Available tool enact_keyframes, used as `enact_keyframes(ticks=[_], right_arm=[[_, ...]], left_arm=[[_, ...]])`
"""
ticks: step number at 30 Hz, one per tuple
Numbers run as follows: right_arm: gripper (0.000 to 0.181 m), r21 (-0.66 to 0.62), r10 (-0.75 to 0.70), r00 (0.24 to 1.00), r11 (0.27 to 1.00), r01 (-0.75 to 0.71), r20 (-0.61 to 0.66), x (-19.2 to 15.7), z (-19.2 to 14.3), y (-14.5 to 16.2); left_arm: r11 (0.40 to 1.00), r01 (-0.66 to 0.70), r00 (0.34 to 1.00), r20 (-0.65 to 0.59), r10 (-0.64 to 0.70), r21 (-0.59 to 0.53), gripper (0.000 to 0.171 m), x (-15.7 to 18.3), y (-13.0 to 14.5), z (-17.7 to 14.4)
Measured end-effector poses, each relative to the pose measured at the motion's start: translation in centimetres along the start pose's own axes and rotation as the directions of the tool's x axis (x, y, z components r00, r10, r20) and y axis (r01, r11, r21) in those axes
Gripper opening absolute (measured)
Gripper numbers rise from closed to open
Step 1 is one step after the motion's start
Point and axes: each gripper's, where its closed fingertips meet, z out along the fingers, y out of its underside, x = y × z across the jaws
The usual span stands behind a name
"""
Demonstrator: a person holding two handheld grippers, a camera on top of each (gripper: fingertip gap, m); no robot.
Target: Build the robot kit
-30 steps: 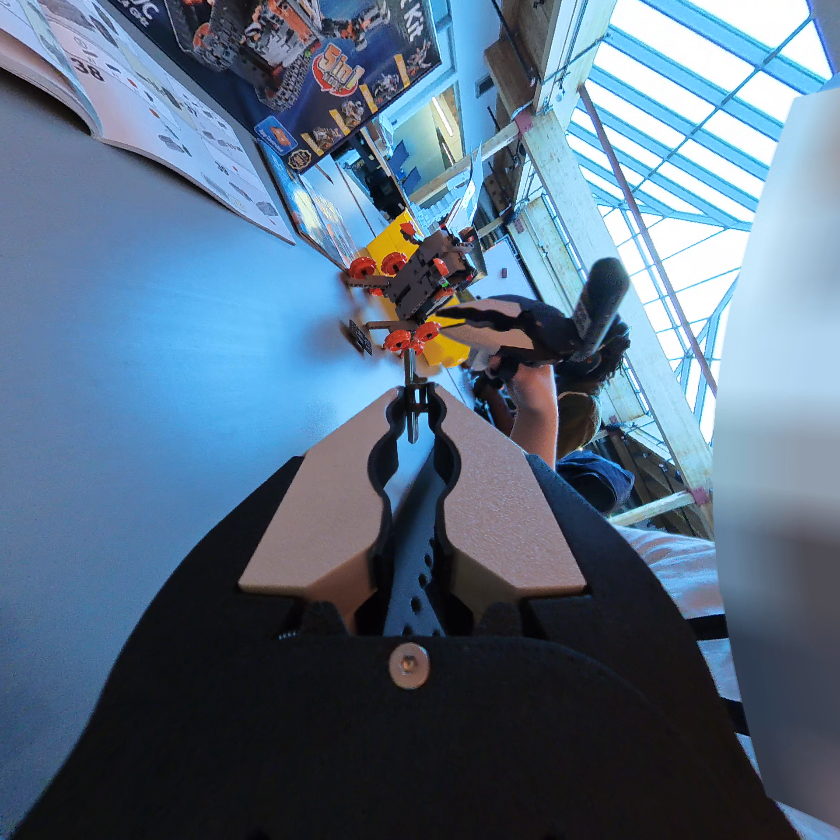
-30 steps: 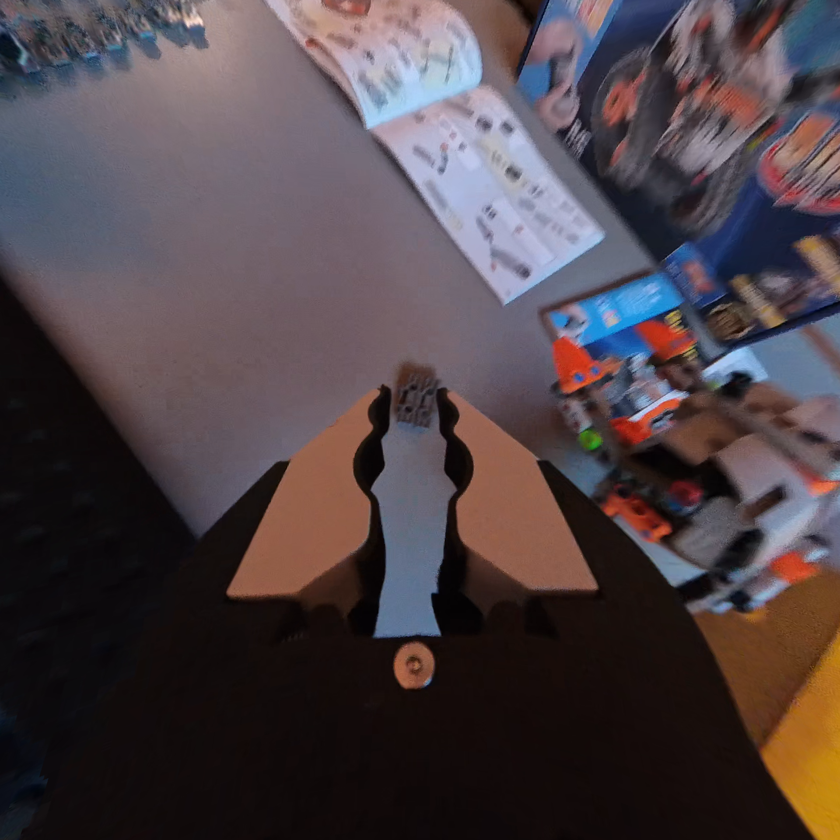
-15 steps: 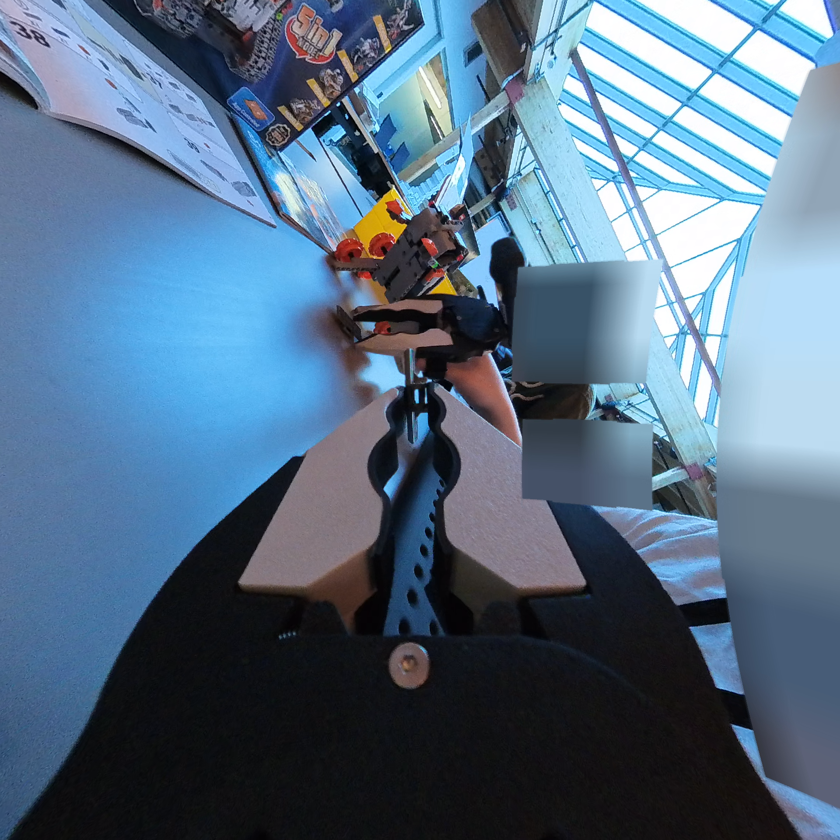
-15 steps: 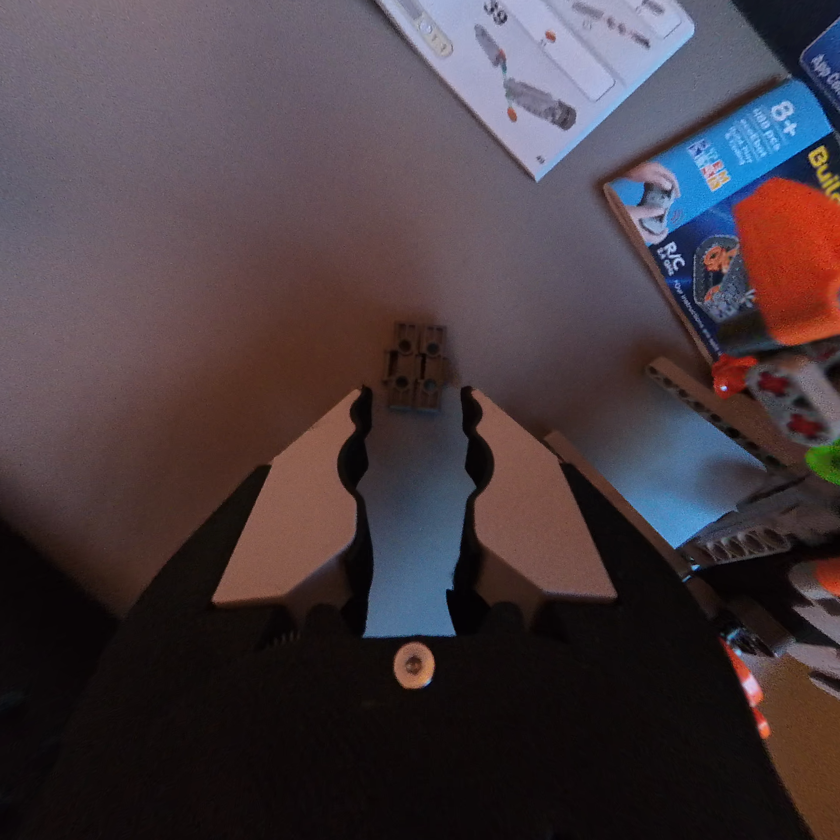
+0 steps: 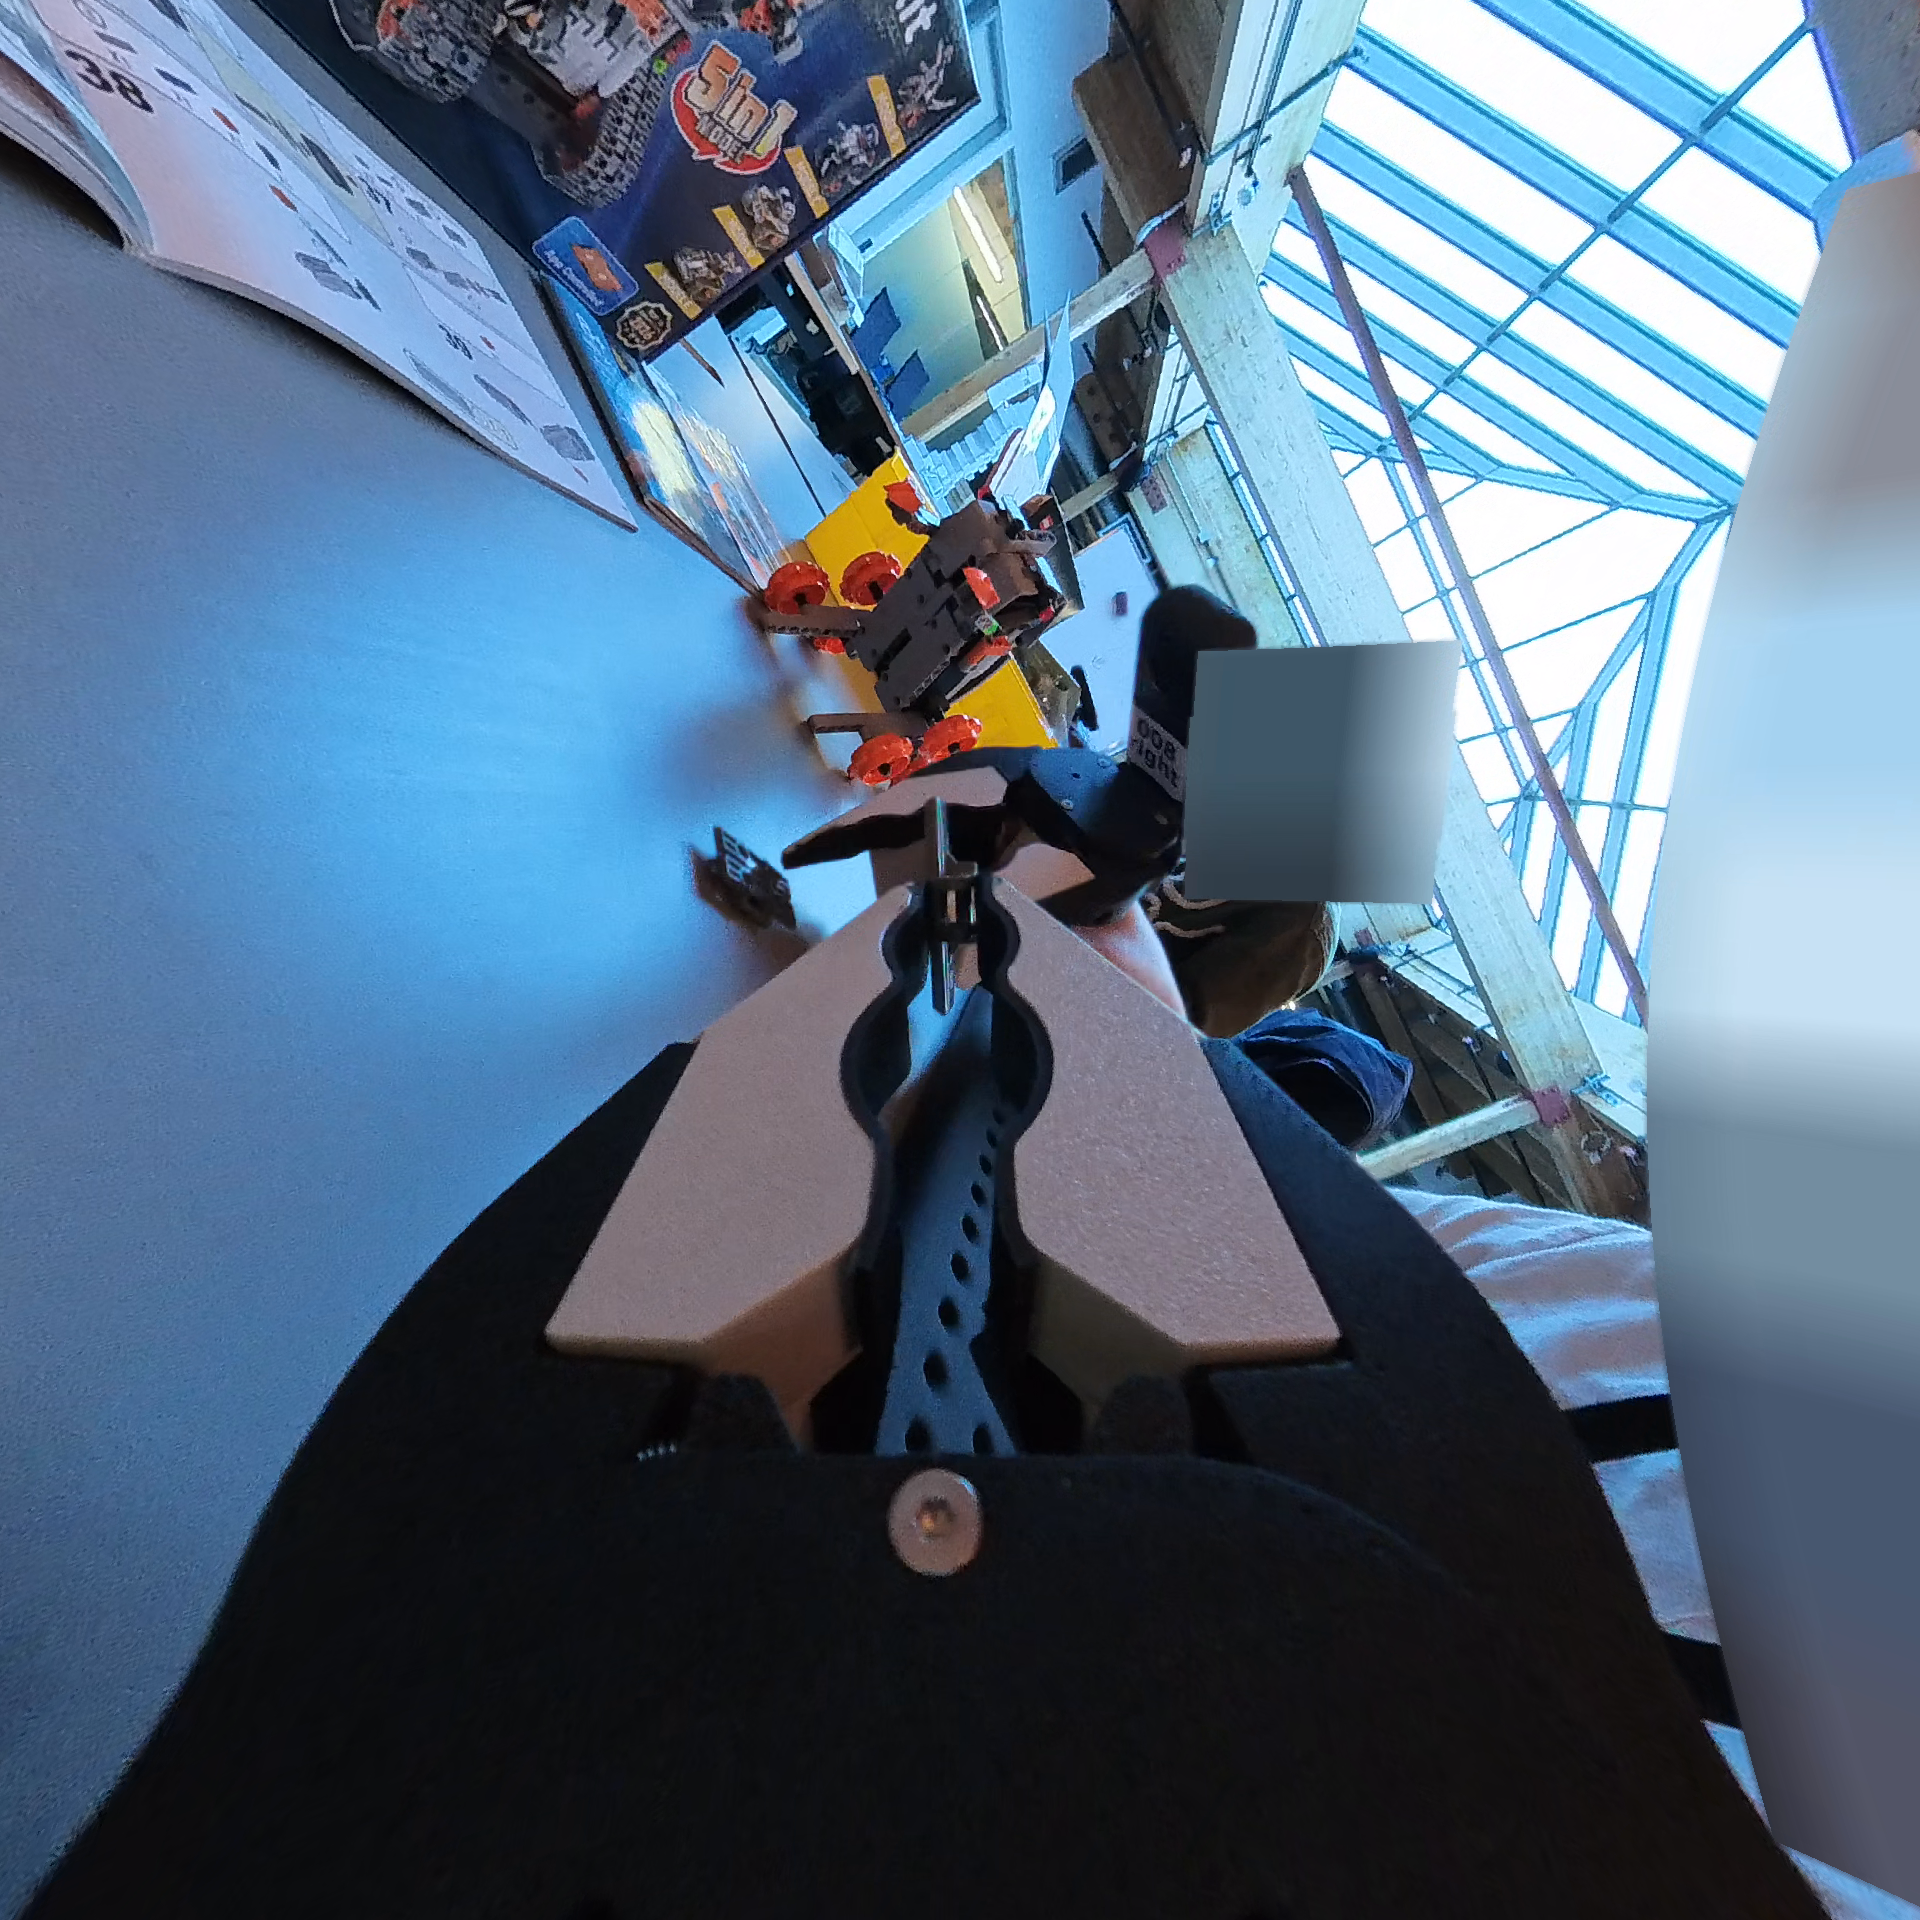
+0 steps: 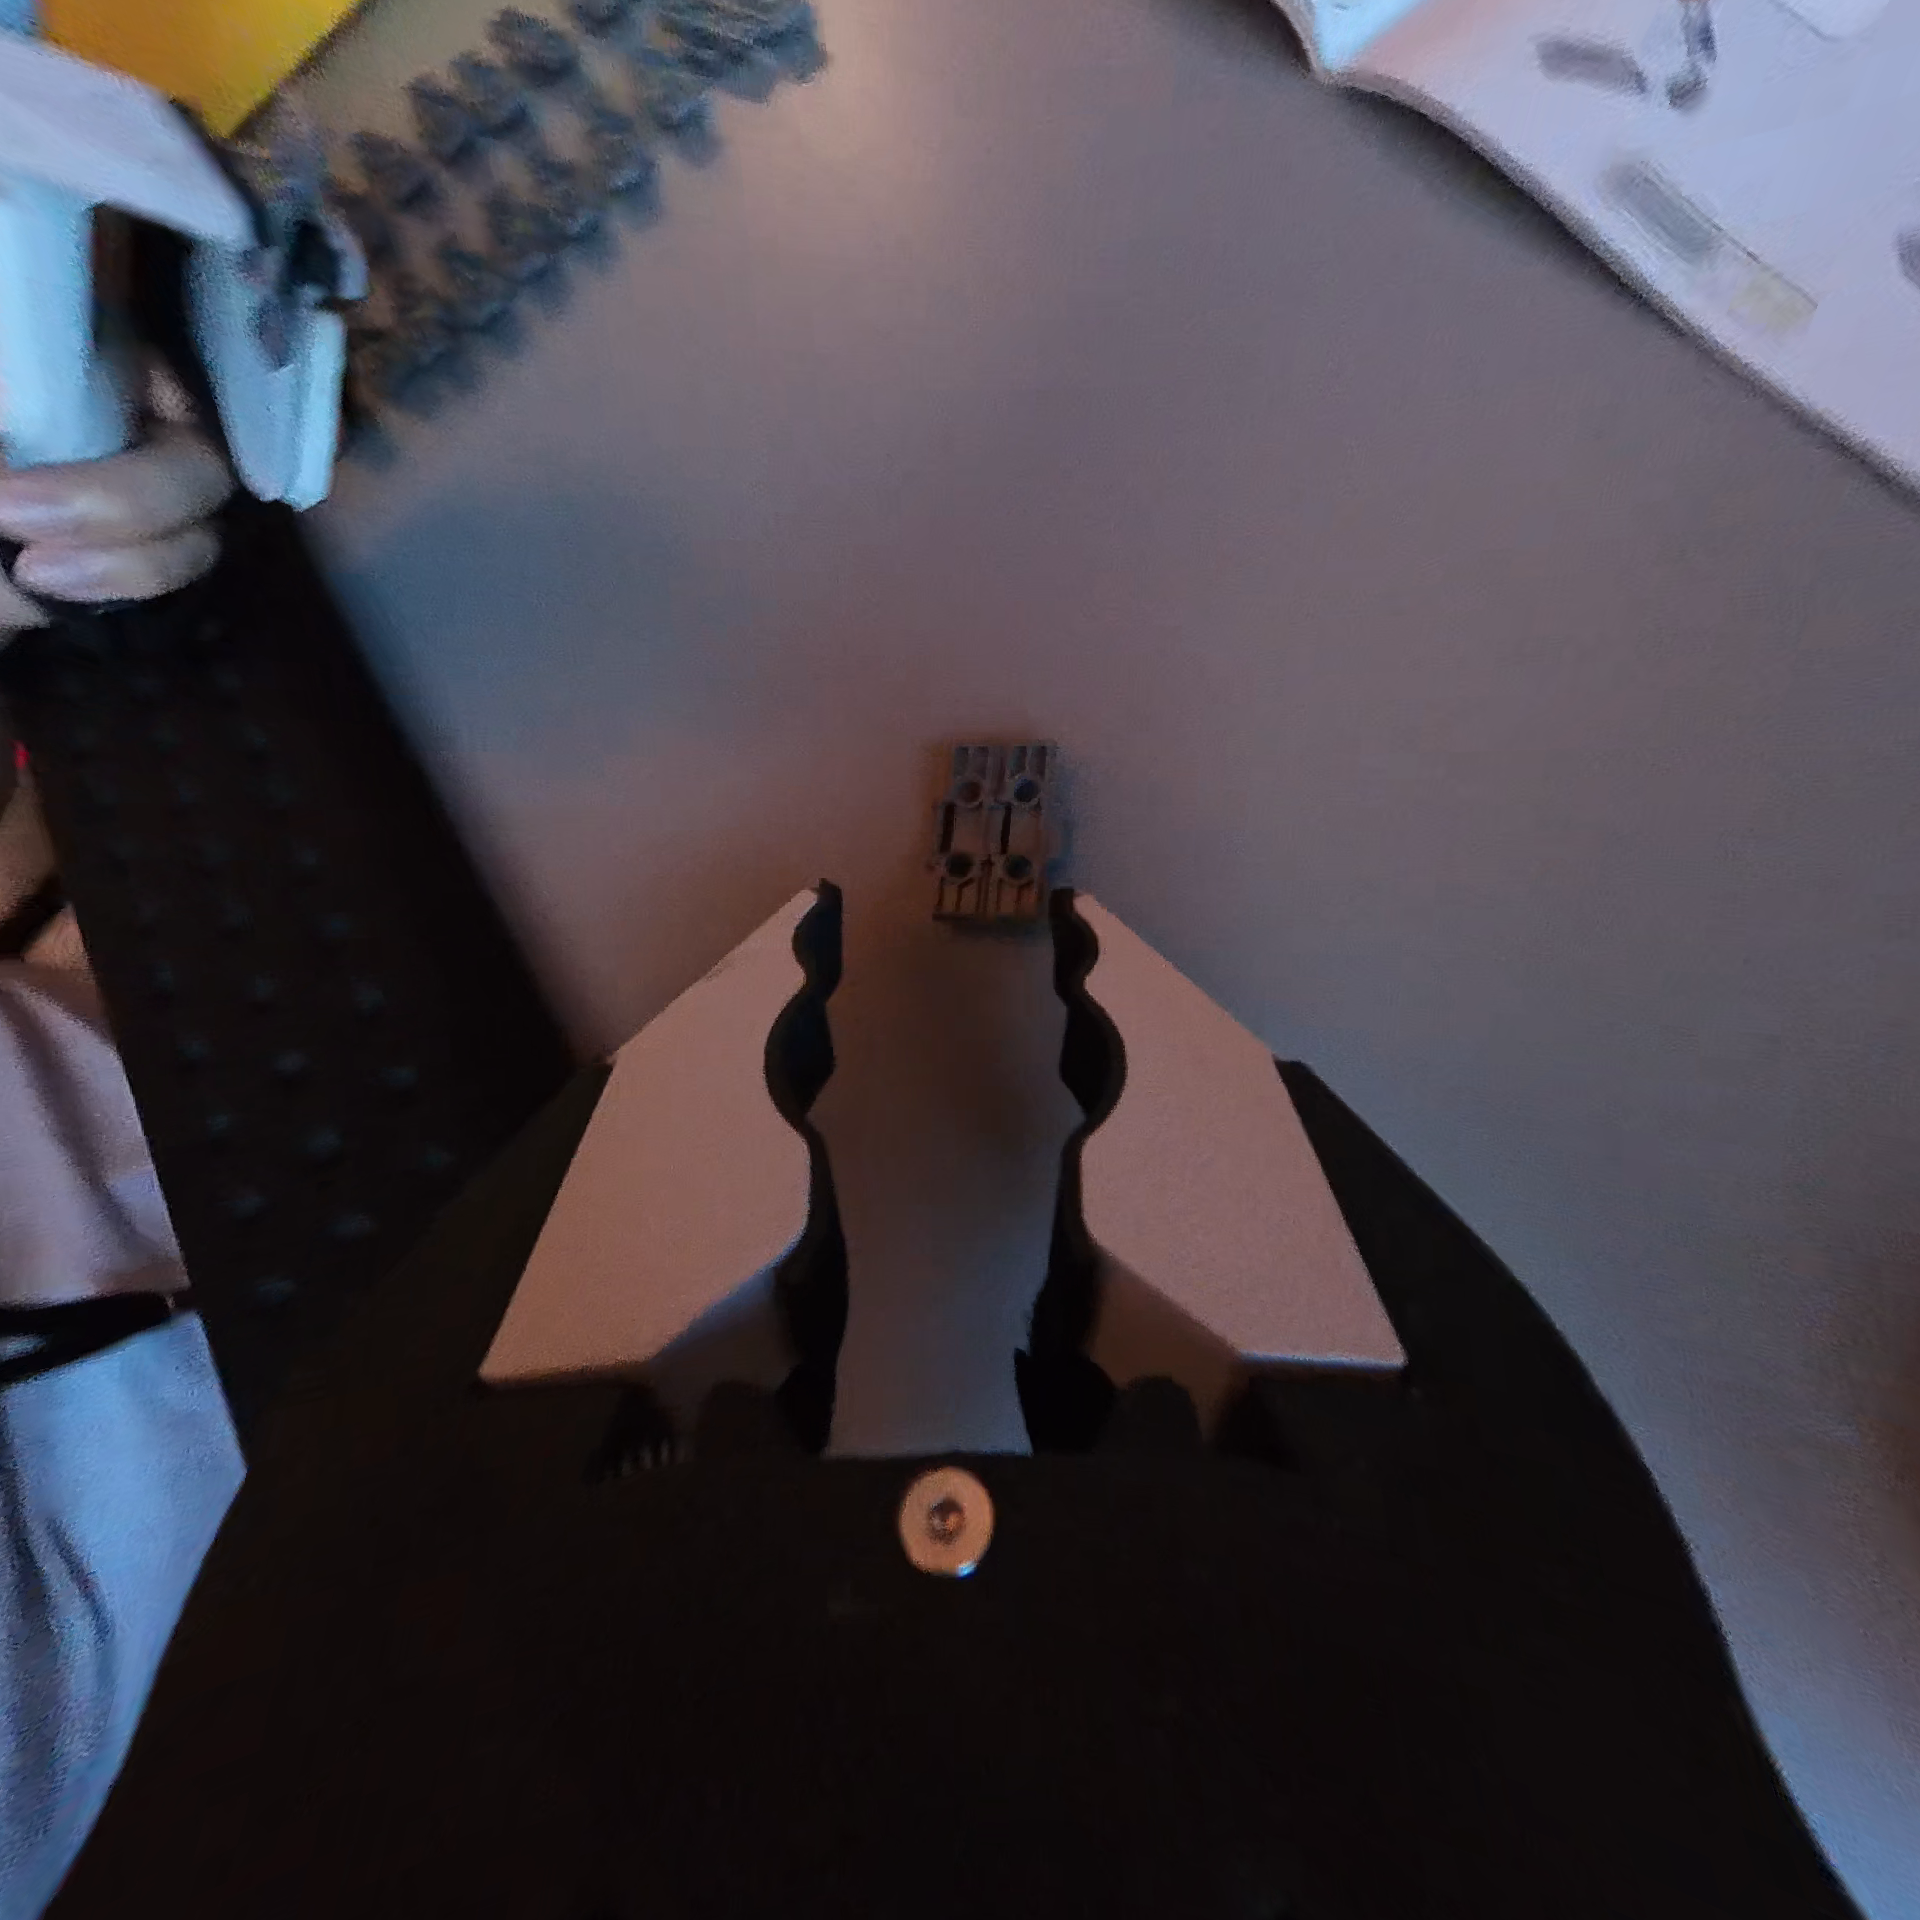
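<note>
Dark perforated beam (image 5: pixel 951 1236) and thin pin (image 5: pixel 938 914) clamped in left gripper (image 5: pixel 951 902). Right gripper (image 6: pixel 940 902) spread wide, empty, tips just short of grey block (image 6: pixel 995 831) on grey table (image 6: pixel 1299 644).

The left wrist view looks low along the grey table (image 5: pixel 260 831); the right wrist view looks down, close. Both share the open instruction booklet (image 5: pixel 343 270).
</note>
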Motion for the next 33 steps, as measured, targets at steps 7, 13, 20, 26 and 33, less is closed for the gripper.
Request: enact_keyframes(ticks=[7,13,20,26,33], right_arm=[[0.030,-0.106,-0.892,0.397,0.426,0.899,-0.217,1.0,-1.1,-0.4],[0.025,-0.170,-0.982,0.061,0.092,0.981,-0.178,0.0,0.0,0.1],[0.004,-0.220,-0.975,-0.060,-0.012,0.975,-0.216,0.8,1.7,-0.6],[0.000,-0.004,-0.890,0.455,0.455,0.890,-0.006,-2.5,0.4,-1.6],[0.000,-0.247,-0.273,0.857,0.880,0.406,0.438,-3.8,0.5,-2.8]], left_arm=[[1.000,0.002,1.000,-0.008,-0.002,0.013,0.006,0.1,-0.2,-0.1],[0.999,-0.016,1.000,-0.009,0.017,0.039,0.005,0.3,-0.4,-0.4],[0.999,-0.010,1.000,-0.005,0.010,0.031,0.005,0.1,-0.4,-0.2],[0.999,0.003,1.000,-0.006,-0.003,0.038,0.005,0.0,-0.5,-0.3],[1.000,0.000,1.000,-0.008,0.000,-0.009,0.006,0.0,0.1,0.2]])
